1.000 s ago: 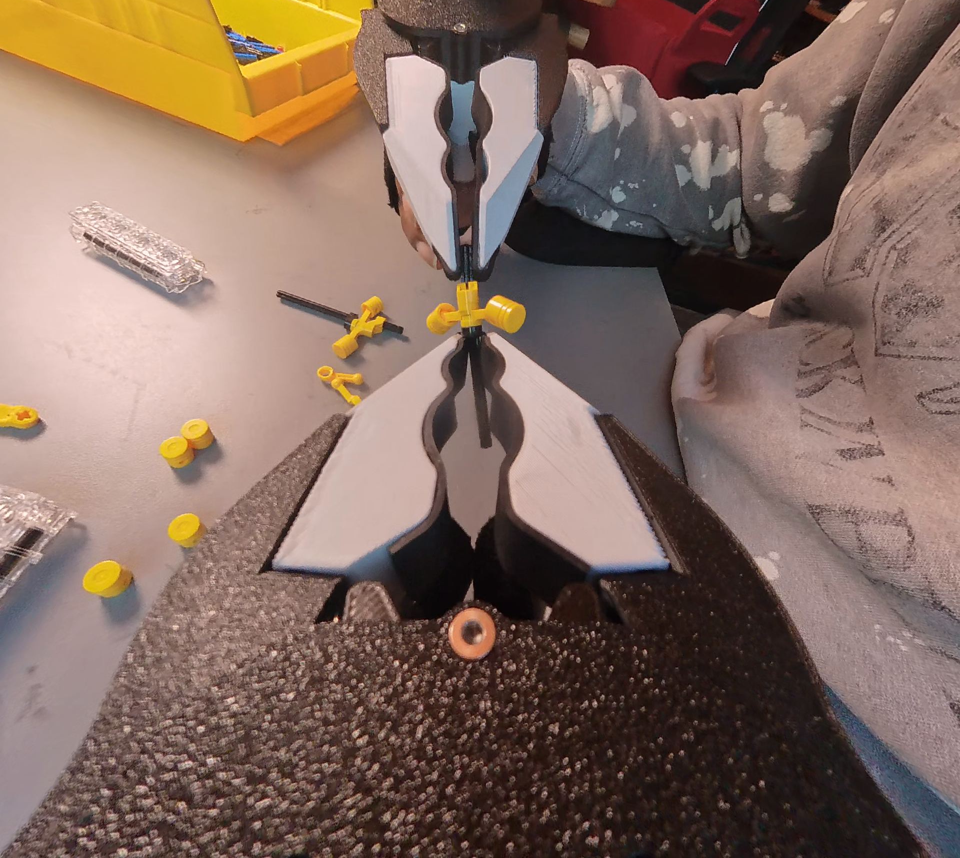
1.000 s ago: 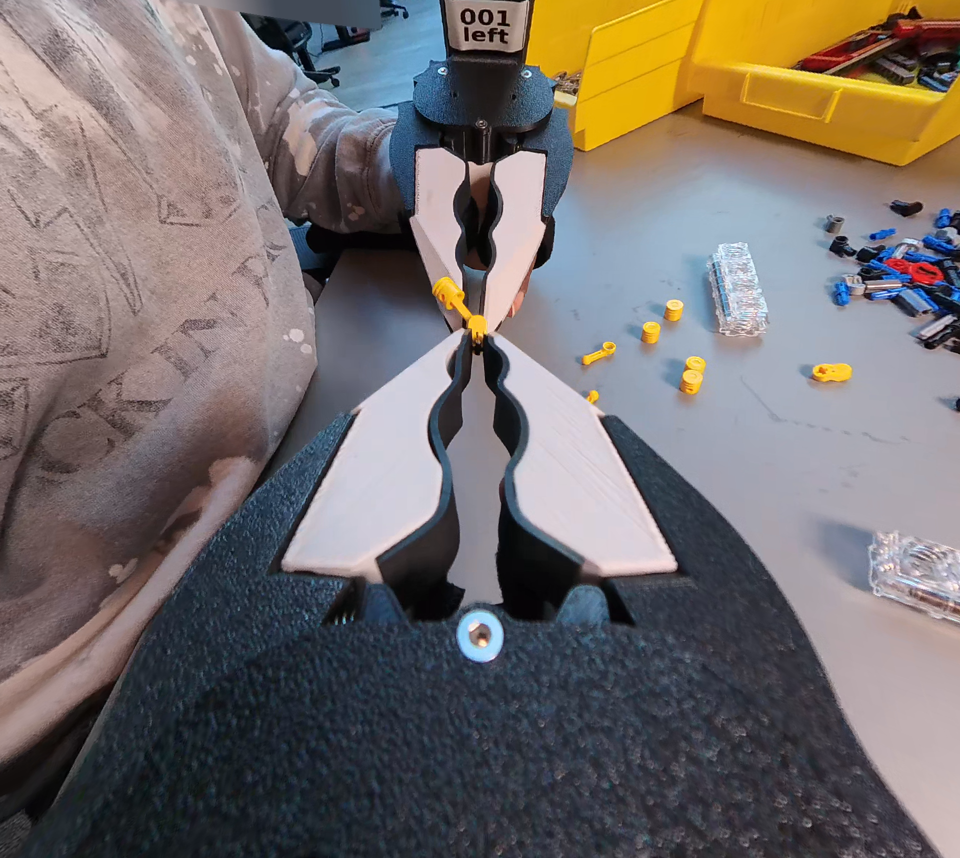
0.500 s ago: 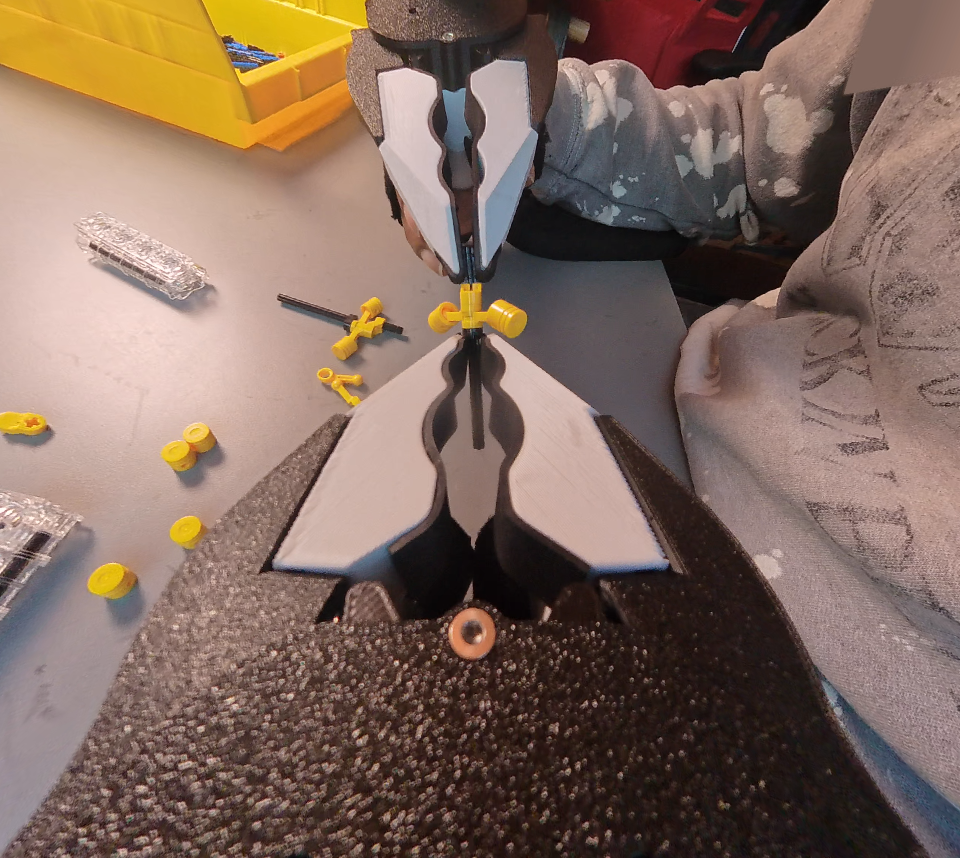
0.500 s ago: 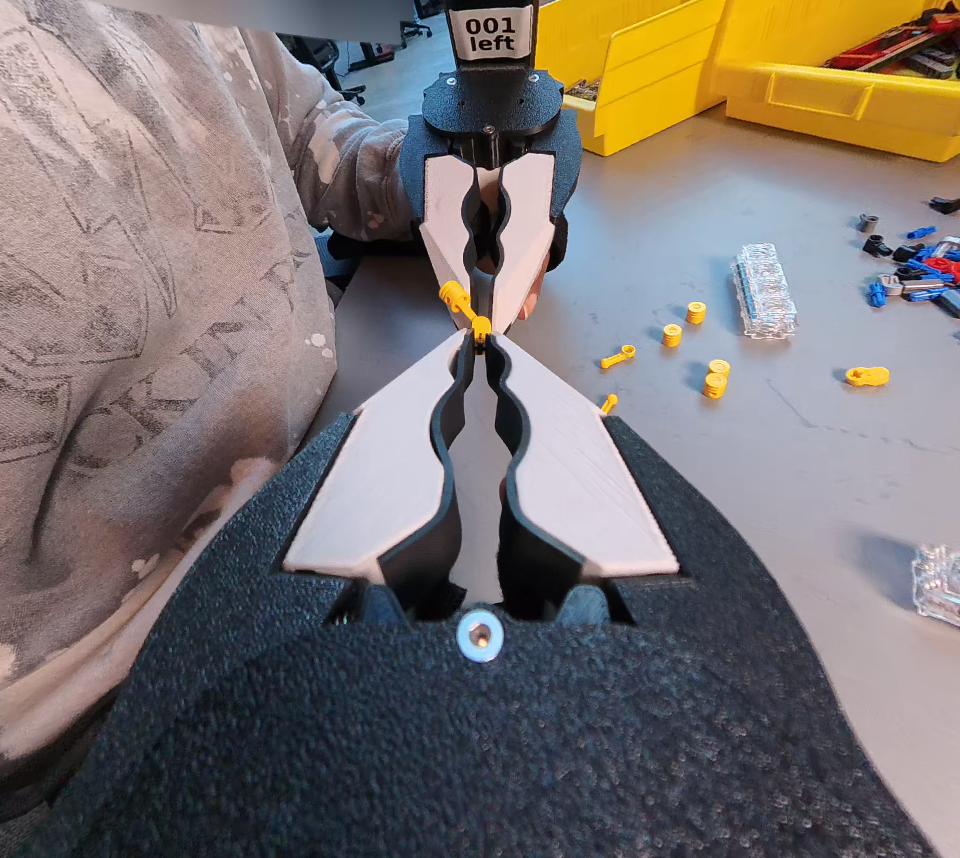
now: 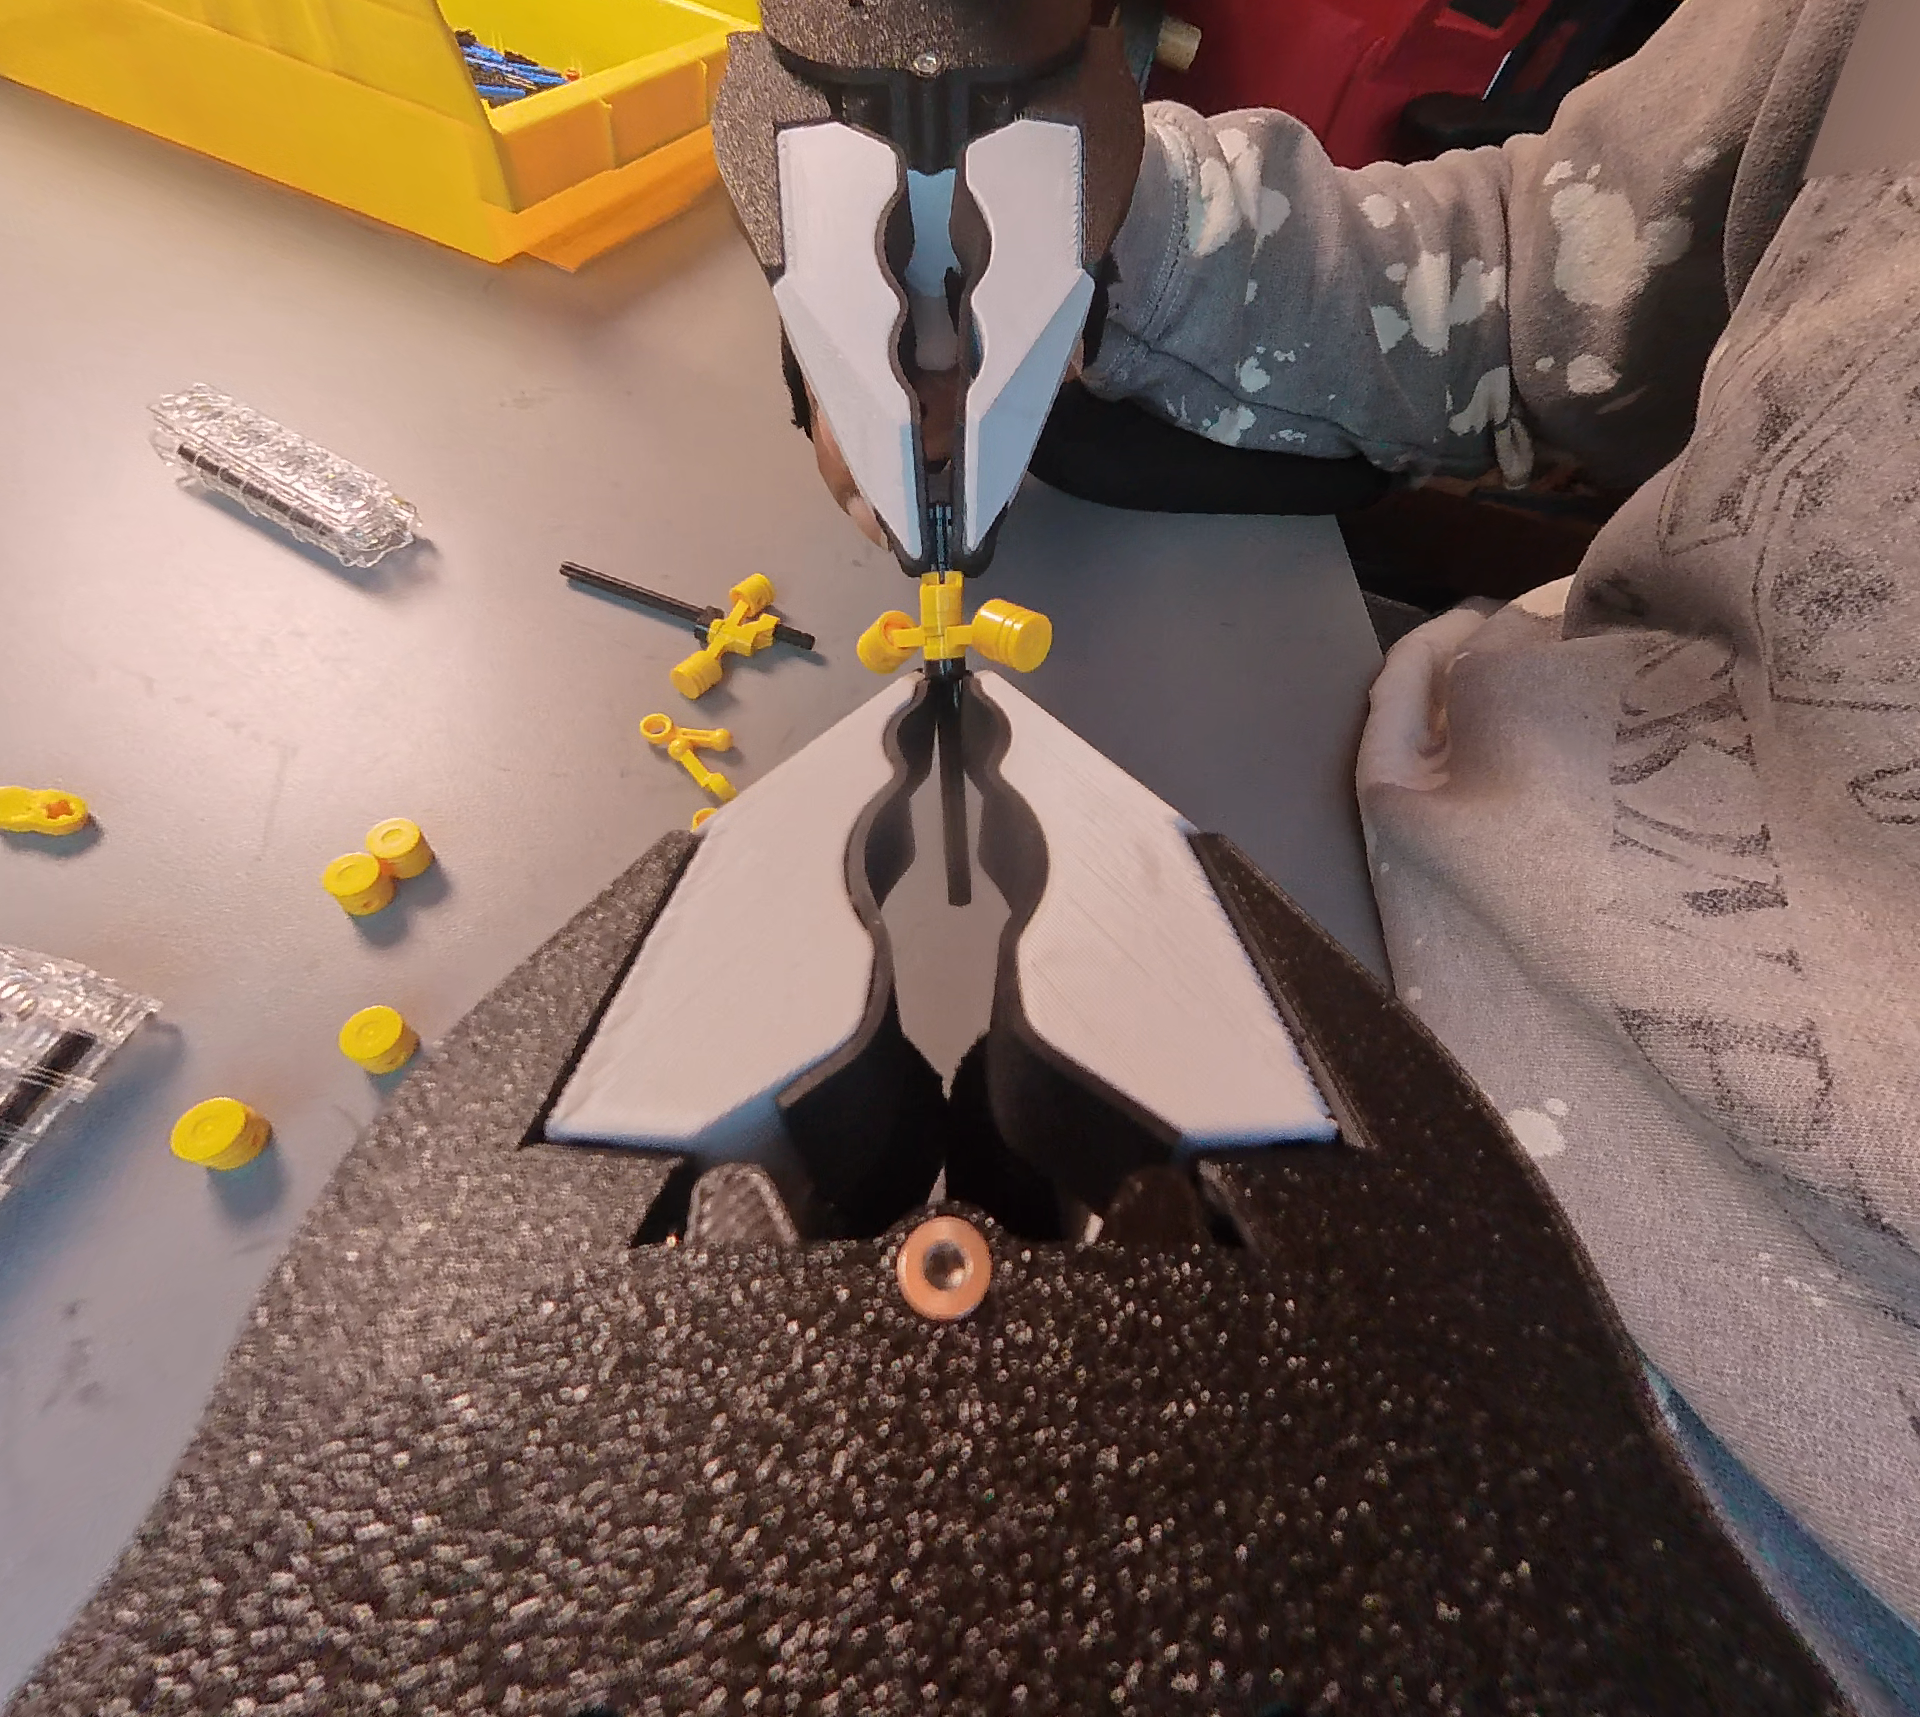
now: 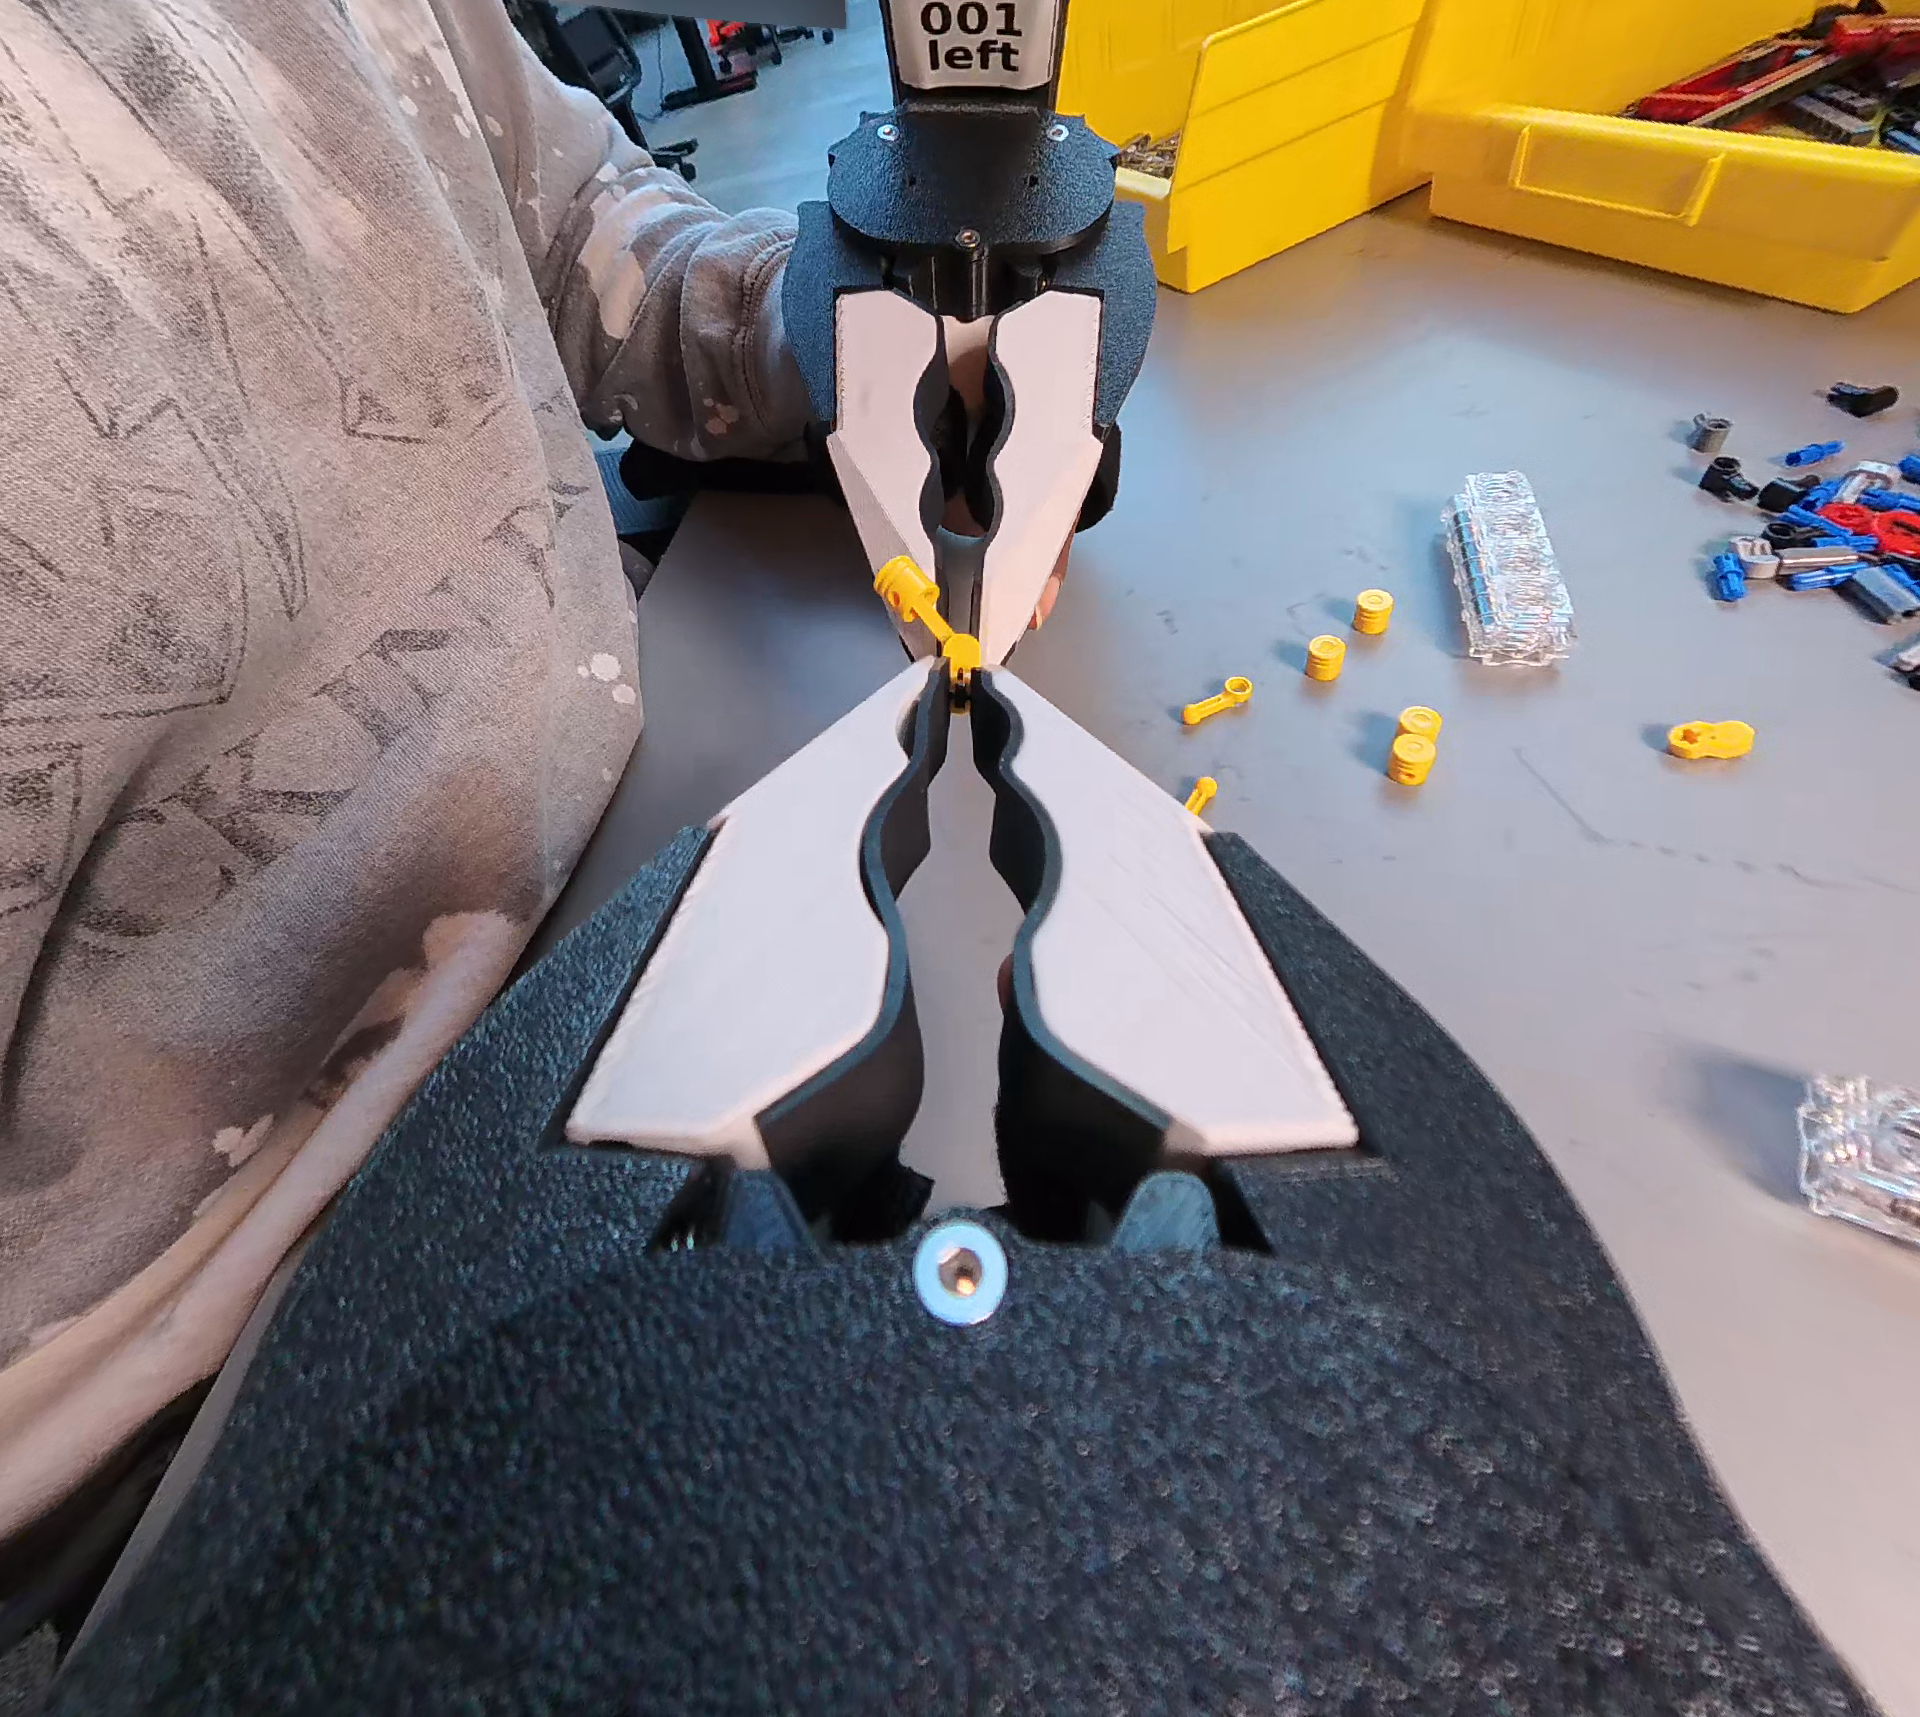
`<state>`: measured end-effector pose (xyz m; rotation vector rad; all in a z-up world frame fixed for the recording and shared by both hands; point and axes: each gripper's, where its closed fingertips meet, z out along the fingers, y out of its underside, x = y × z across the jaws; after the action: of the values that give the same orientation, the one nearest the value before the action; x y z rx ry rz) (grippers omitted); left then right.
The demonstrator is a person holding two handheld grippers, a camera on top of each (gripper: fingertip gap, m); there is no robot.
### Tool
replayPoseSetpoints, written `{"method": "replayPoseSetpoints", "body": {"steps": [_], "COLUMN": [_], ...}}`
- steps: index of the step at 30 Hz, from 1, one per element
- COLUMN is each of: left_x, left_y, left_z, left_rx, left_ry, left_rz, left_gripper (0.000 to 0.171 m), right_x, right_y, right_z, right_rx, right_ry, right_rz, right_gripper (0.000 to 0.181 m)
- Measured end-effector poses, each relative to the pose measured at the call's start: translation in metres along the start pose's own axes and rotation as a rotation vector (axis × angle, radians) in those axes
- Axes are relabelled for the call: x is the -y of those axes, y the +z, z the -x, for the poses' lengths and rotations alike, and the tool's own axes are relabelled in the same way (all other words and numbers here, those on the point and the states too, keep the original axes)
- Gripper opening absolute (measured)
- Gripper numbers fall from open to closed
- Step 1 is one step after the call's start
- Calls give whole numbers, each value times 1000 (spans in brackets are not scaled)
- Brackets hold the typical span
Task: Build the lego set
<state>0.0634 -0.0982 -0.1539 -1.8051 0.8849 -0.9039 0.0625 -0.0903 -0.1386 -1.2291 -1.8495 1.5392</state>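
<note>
Little has moved: both tools (image 5: 943, 680) (image 6: 961, 675) stay clamped on black axle (image 5: 957, 820) bearing yellow pistons (image 5: 1013, 633)

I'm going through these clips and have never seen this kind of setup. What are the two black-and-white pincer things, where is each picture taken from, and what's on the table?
There is no robot: a person holds a two-finger gripper in each hand, with a camera on each looking along its fingers. One picture is from the left gripper, the other from the right gripper; each also shows the other gripper facing it. Both are shut on one thin black axle carrying a yellow piston piece, held between them above the grey table. On the table lie loose yellow round pieces, clear plastic blocks, a mixed pile of small parts and yellow bins.
</note>
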Motion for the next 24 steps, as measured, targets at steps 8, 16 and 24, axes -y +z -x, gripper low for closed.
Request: {"method": "replayPoseSetpoints", "body": {"steps": [8,16,24], "left_x": [25,41,42], "left_y": [-10,-21,-19], "left_z": [15,18,12], "left_rx": [-52,-248,-284], "left_ry": [-214,-607,-642], "left_rz": [-148,-337,-345], "left_gripper": [4,5,5], "right_x": [34,43,41], "right_y": [-9,-9,-5], "right_z": [-21,-34,-32], "right_rx": [-197,-489,-498], "right_ry": [-134,-481,-504], "right_rz": [-198,-108,-59], "right_gripper": [14,29,18]}}
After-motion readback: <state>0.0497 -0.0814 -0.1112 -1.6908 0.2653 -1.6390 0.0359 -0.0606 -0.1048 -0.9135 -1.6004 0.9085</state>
